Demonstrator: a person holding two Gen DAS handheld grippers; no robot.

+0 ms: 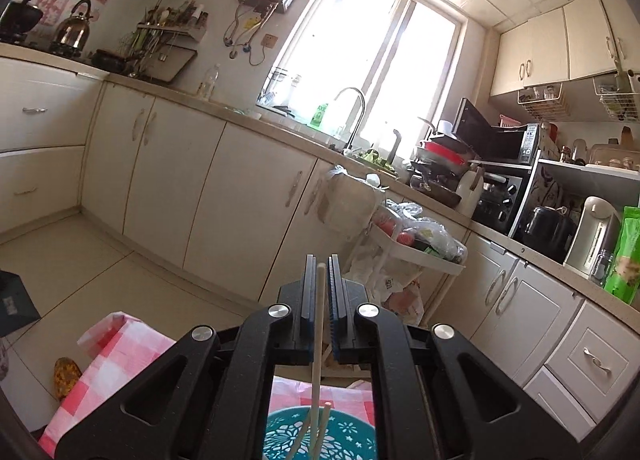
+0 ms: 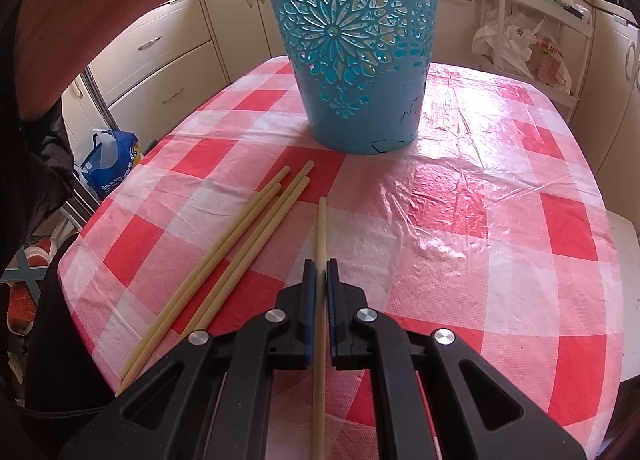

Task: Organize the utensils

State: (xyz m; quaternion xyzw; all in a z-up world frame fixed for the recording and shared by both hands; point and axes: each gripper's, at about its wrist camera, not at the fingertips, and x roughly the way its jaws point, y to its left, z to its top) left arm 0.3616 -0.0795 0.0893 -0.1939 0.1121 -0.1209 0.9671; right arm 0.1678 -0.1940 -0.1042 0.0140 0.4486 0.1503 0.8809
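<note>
I saw the checked counter (image 2: 480, 220) carrying the teal basket (image 2: 352, 44). My left claw (image 1: 321, 264) was clamped on one chopstick (image 1: 319, 324) above it; my right claw (image 2: 320, 270) pinched another chopstick (image 2: 321, 228) beside four loose chopsticks (image 2: 240, 236).

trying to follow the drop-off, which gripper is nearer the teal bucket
Left. The left gripper holds a chopstick right above the teal bucket. The right gripper is back over the tablecloth, clamping another chopstick short of the bucket.
</note>
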